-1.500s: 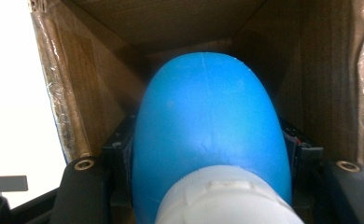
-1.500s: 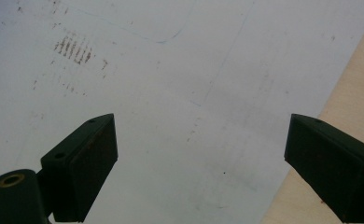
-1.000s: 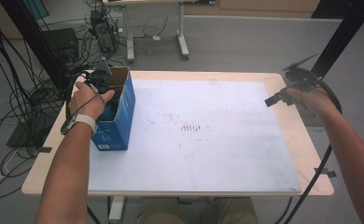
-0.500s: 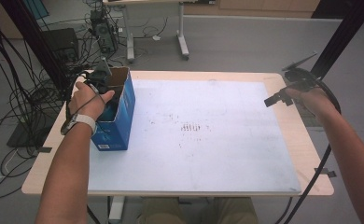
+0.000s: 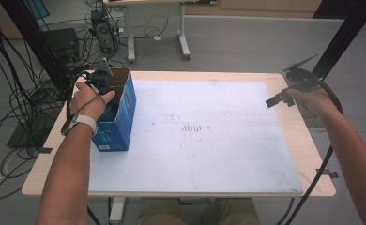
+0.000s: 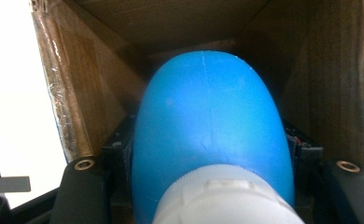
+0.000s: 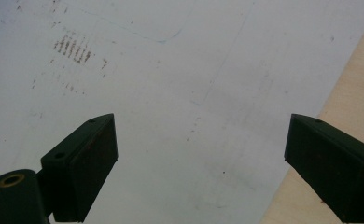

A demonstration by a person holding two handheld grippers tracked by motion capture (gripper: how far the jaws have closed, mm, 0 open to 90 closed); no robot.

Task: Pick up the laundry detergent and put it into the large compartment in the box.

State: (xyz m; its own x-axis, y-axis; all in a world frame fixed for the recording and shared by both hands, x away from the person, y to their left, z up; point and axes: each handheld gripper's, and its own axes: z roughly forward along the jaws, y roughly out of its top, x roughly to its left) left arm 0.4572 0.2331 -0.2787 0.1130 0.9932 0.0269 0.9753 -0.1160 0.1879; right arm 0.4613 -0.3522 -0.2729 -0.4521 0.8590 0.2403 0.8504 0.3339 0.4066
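An open blue cardboard box (image 5: 120, 126) stands at the left edge of the white mat (image 5: 209, 154). My left gripper (image 5: 107, 96) reaches down into it from above. In the left gripper view, a smooth rounded blue object (image 6: 208, 116) with a white ribbed part (image 6: 227, 196) near the camera sits between the two black jaws of the left gripper (image 6: 210, 144). The jaws are shut on it, with the box's brown inner walls (image 6: 96, 93) all around. My right gripper (image 5: 277, 99) hovers over the mat's far right side. That right gripper (image 7: 201, 126) is open with nothing between its fingers.
The wooden table (image 5: 312, 154) shows as a bare strip around the mat. Dark smudges (image 5: 195, 129) mark the mat's middle. Cables and equipment (image 5: 101, 28) crowd the floor at the far left. A black post (image 5: 340, 37) rises behind the right corner.
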